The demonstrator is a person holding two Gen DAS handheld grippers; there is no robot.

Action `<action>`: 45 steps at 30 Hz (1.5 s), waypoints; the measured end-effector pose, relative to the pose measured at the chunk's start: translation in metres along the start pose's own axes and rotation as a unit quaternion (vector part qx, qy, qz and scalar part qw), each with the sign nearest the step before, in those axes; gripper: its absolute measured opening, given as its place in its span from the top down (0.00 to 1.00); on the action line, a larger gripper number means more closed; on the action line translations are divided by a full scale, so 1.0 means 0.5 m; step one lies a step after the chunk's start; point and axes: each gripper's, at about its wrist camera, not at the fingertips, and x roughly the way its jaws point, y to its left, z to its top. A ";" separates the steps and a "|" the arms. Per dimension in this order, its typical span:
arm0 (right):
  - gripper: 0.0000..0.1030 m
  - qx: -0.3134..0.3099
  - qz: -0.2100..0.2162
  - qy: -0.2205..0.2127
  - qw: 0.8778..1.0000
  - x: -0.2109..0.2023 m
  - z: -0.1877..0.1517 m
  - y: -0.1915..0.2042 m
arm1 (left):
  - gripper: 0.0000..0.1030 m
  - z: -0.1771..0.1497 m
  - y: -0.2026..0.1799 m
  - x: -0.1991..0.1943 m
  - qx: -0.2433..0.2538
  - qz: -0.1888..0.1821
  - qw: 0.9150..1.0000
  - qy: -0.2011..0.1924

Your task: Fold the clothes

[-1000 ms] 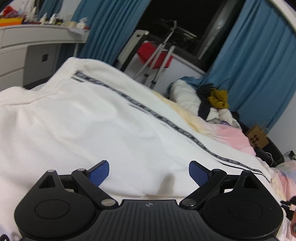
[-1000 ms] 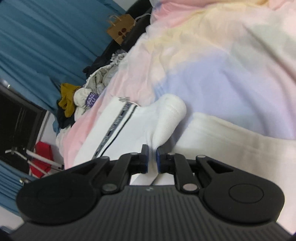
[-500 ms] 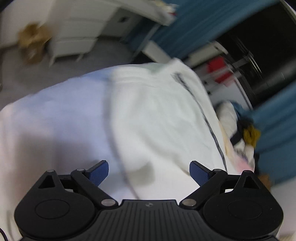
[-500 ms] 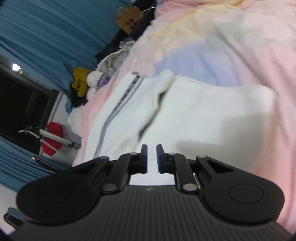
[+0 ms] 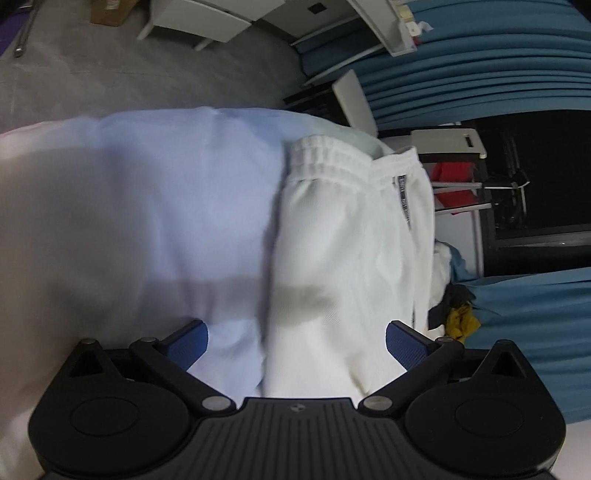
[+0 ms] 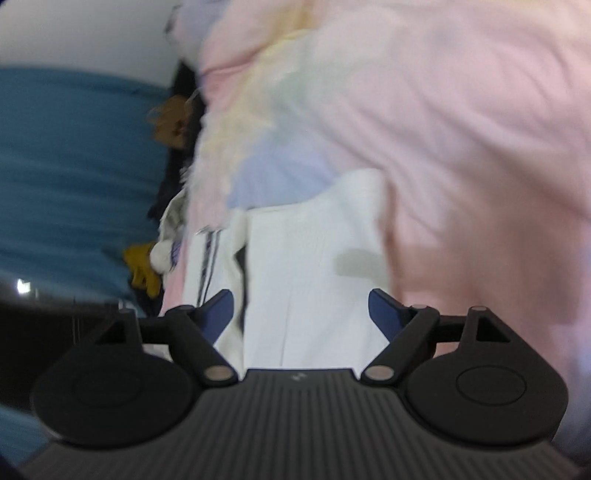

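White track pants (image 5: 343,236) with a dark side stripe lie on a pastel bedspread (image 5: 140,206). In the left wrist view the elastic waistband (image 5: 325,155) is at the far end, near the bed's edge. My left gripper (image 5: 297,341) is open and empty, hovering over the pants' left edge. In the right wrist view the pants (image 6: 314,273) lie folded over, a leg end lying on the pink bedspread (image 6: 461,140). My right gripper (image 6: 301,308) is open and empty just above the cloth.
A pile of other clothes (image 5: 454,310), one yellow, sits at the bed's side by blue curtains (image 5: 517,74). A white desk (image 5: 229,18), grey floor (image 5: 147,77) and a drying rack with a red item (image 5: 454,184) lie beyond the bed.
My right gripper opened and let go of the white pant leg, which now lies flat. My left gripper stayed open and swung round to face the waistband end.
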 end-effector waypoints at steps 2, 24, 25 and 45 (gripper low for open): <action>0.20 0.042 0.000 -0.007 0.999 -0.003 0.011 -0.027 | 0.01 0.007 -0.006 0.024 0.012 -0.006 1.000 0.006; 0.94 -0.039 -0.035 -0.008 0.999 0.076 -0.018 0.026 | 0.84 0.004 -0.041 0.122 0.064 -0.037 0.997 -0.019; 0.94 -0.047 -0.024 -0.017 0.998 0.065 -0.018 0.033 | 0.85 -0.001 -0.045 0.108 0.068 -0.037 0.997 -0.028; 0.95 -0.148 0.054 -0.043 0.987 0.238 0.020 0.436 | 0.89 0.078 -0.381 0.133 0.059 -0.064 0.996 -0.039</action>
